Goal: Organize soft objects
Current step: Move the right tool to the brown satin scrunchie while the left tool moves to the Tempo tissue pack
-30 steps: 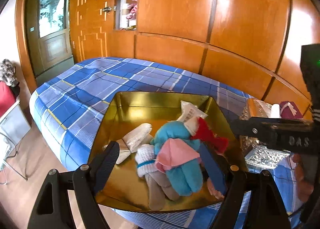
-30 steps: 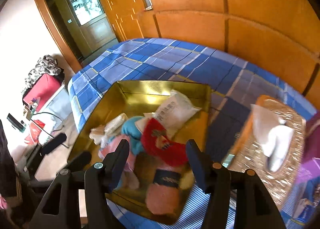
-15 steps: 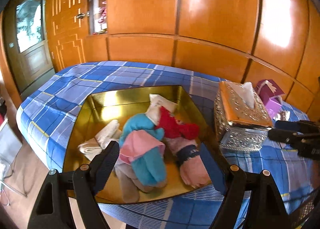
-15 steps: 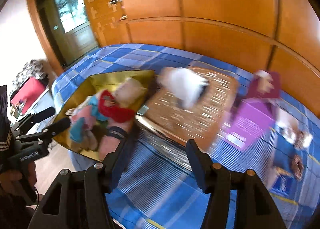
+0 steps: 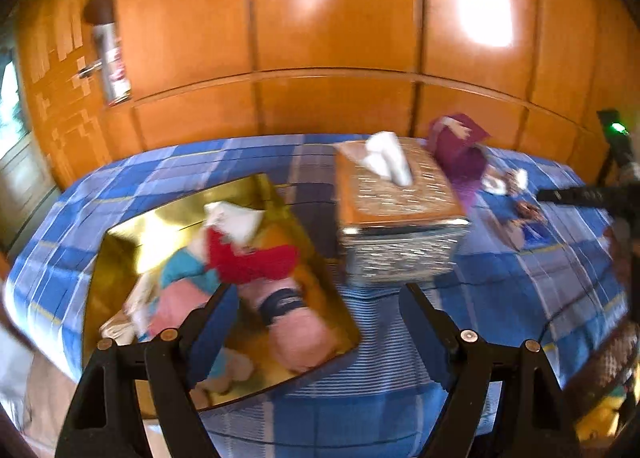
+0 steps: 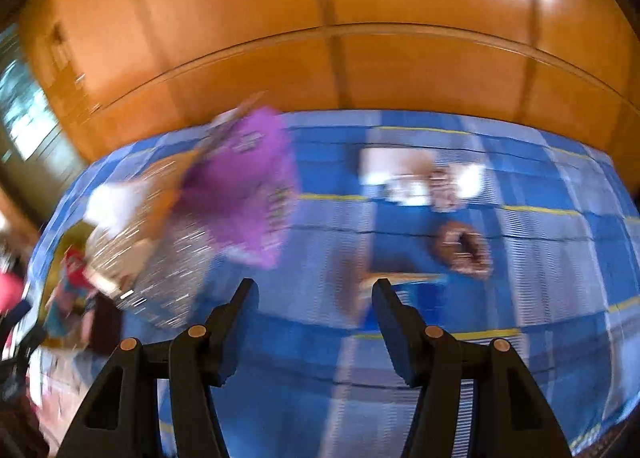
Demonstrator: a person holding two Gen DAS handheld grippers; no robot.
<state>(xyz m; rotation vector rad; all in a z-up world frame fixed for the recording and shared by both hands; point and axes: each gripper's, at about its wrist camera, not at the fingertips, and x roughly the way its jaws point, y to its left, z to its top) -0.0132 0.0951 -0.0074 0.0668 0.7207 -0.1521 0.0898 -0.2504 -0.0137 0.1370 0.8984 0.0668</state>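
Note:
A gold tray (image 5: 132,234) sits on the blue checked cloth at the left and holds a pile of soft items: a red one (image 5: 248,258), a pink one with a dark band (image 5: 296,326), a teal one (image 5: 184,270) and a white one (image 5: 236,217). My left gripper (image 5: 320,310) is open and empty above the tray's right edge. My right gripper (image 6: 316,298) is open and empty above the cloth further right. Ahead of it lie a brown ring-shaped soft item (image 6: 464,250) and a blurred white and brown one (image 6: 420,177).
A silver tissue box (image 5: 396,213) stands right of the tray, with a purple box (image 5: 460,149) behind it; the purple box also shows in the right wrist view (image 6: 244,185). A wooden panelled wall (image 5: 320,37) backs the bed. The right wrist view is motion-blurred.
Both grippers have swung to the right. The tray has slid left in both views, and the tissue box, purple box and small soft items have come into view. Both stay open.

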